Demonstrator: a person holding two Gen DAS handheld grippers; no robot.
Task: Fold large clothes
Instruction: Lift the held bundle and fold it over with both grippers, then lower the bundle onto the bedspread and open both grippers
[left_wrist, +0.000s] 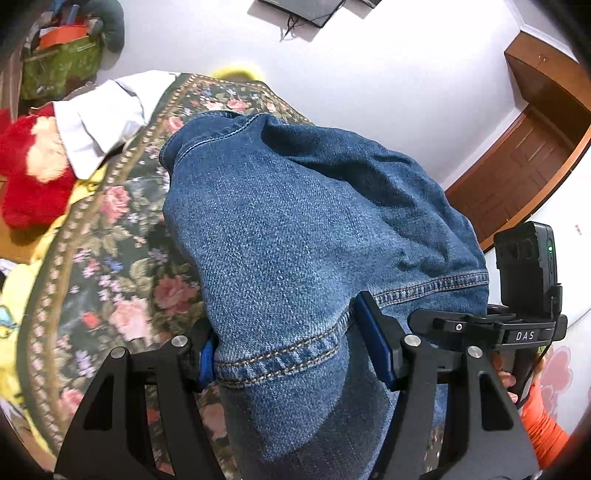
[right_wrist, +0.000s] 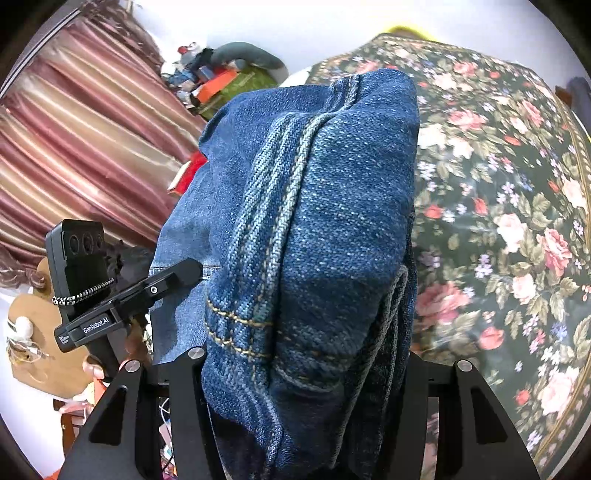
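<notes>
Left wrist view first: the left gripper (left_wrist: 295, 354) is clamped on a thick hemmed edge of the denim garment (left_wrist: 303, 206), one blue pad on either side of the seam at bottom centre. The cloth billows up the middle of the frame, above the floral bedspread (left_wrist: 110, 258) on the left. One white garment (left_wrist: 107, 110) and one red plush toy (left_wrist: 33, 173) sit at upper left. At lower right is the right gripper (left_wrist: 517, 332), seen from the side, with an orange sleeve (left_wrist: 543, 424) behind it; from here I cannot tell how its jaws stand.

Right wrist view: the right gripper (right_wrist: 306, 365) holds a bunched fold of the same denim garment (right_wrist: 325, 221), fabric packed between the jaws at bottom centre. The floral bedspread (right_wrist: 498, 184) fills the right side, one striped curtain (right_wrist: 74, 147) the upper left.

So one garment, two grippers, both gripping. This looks like the carry-over step of a fold; next, I judge, both edges need laying down together, aligned, before release.
</notes>
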